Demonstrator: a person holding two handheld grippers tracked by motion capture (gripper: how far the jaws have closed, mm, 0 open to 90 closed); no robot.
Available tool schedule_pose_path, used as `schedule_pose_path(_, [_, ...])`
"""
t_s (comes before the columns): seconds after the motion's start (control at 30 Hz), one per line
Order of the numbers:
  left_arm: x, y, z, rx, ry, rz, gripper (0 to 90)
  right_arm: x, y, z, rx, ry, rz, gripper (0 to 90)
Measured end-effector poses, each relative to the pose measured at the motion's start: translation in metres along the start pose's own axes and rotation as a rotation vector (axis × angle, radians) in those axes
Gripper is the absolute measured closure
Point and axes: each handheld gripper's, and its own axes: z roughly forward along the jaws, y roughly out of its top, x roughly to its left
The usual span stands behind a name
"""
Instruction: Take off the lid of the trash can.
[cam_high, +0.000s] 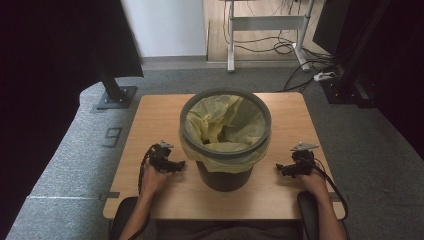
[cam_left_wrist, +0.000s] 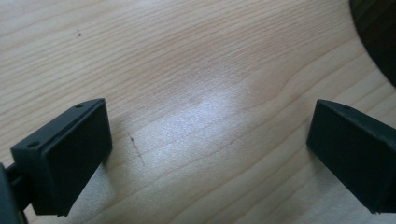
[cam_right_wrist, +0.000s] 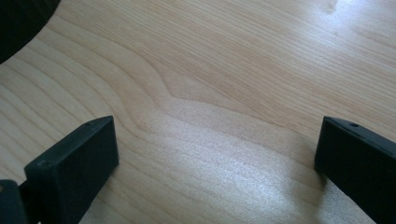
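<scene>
Standing between the 2 grippers, the bin (cam_high: 225, 137) is equally near left gripper (cam_high: 172, 165) and right gripper (cam_high: 284, 169), both jaws open and empty.

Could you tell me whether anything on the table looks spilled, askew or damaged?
Nothing stands out. The bin stands upright on the table, its yellow liner folded over the rim, and both tools, left and right, rest open.

Your left gripper (cam_left_wrist: 210, 154) has its two black jaws wide apart over the bare wooden table (cam_left_wrist: 187, 60); a dark curved bin (cam_left_wrist: 378, 32) is at the upper right corner.
</scene>
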Motion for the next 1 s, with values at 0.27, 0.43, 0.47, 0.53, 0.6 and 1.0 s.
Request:
schedule_pose_path(0.27, [0.004, 0.003, -0.006, 0.025, -0.041, -0.022, 0.6, 0.001, -0.001, -0.001, -0.001, 0.009, -0.011, 0.0])
schedule_pose_path(0.43, [0.003, 0.008, -0.010, 0.062, -0.080, 0.013, 0.0, 0.002, -0.001, -0.001, -0.001, 0.011, -0.011, 0.0])
schedule_pose_path(0.47, [0.002, 0.010, -0.012, 0.066, -0.085, 0.017, 0.0, 0.002, -0.001, -0.001, -0.001, 0.011, -0.012, 0.0])
schedule_pose_path(0.53, [0.002, 0.014, -0.016, 0.061, -0.093, 0.021, 0.0, 0.002, -0.001, -0.001, -0.001, 0.012, -0.013, 0.0])
schedule_pose_path(0.6, [0.002, 0.016, -0.019, 0.056, -0.094, 0.020, 0.0, 0.002, -0.001, -0.001, -0.001, 0.012, -0.014, 0.0])
schedule_pose_path(1.0, [0.003, 0.044, -0.048, 0.016, -0.083, 0.042, 0.9, 0.003, -0.001, -0.001, -0.001, 0.020, -0.021, 0.0])
